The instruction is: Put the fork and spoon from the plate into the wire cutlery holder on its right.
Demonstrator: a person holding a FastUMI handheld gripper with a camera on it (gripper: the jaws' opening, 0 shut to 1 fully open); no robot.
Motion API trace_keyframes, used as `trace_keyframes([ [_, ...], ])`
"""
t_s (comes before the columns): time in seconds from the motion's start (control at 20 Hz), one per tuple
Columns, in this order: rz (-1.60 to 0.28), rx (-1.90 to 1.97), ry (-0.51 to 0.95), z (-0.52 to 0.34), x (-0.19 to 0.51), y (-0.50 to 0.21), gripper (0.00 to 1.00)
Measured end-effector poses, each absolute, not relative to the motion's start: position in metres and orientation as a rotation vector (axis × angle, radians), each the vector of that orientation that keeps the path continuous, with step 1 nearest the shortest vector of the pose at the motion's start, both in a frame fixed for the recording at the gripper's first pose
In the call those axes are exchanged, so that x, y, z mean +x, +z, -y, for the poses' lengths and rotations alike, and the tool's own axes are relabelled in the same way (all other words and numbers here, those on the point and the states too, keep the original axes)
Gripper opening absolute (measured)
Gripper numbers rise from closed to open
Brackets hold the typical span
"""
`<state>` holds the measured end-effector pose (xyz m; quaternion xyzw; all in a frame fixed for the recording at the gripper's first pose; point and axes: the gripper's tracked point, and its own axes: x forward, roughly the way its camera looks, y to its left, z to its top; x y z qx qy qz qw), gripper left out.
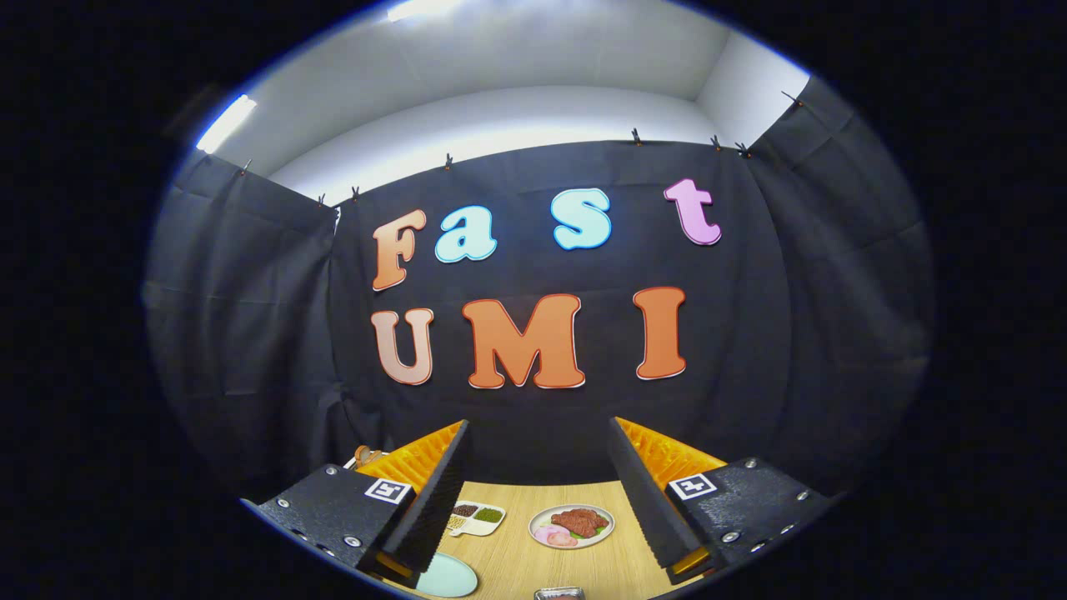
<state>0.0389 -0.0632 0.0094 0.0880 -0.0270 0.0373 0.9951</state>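
Gripper (pixel 538 492): we see its fingers spread wide, holding nothing, raised over the wooden table (pixel 517 567).
Between the fingers: one plate of meat (pixel 572 526), one divided dish of grains (pixel 477 517).
Near left finger: one pale green plate (pixel 448 577), partly hidden.
Fork, spoon, holder: we cannot make them out.

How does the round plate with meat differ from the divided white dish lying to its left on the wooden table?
The round plate with meat is circular and undivided, holding reddish-brown meat with pink slices. The divided white dish is squarish with rounded corners, and its compartments hold dark, green and pale contents. Both lie flat on the light wooden table, beyond the open fingers of the hand-held gripper.
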Motion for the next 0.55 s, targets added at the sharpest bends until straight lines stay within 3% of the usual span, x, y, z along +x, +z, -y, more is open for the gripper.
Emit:
trace_keyframes([
  [0.55,0.113,0.117,0.086,0.052,0.037,0.018,0.96],
])
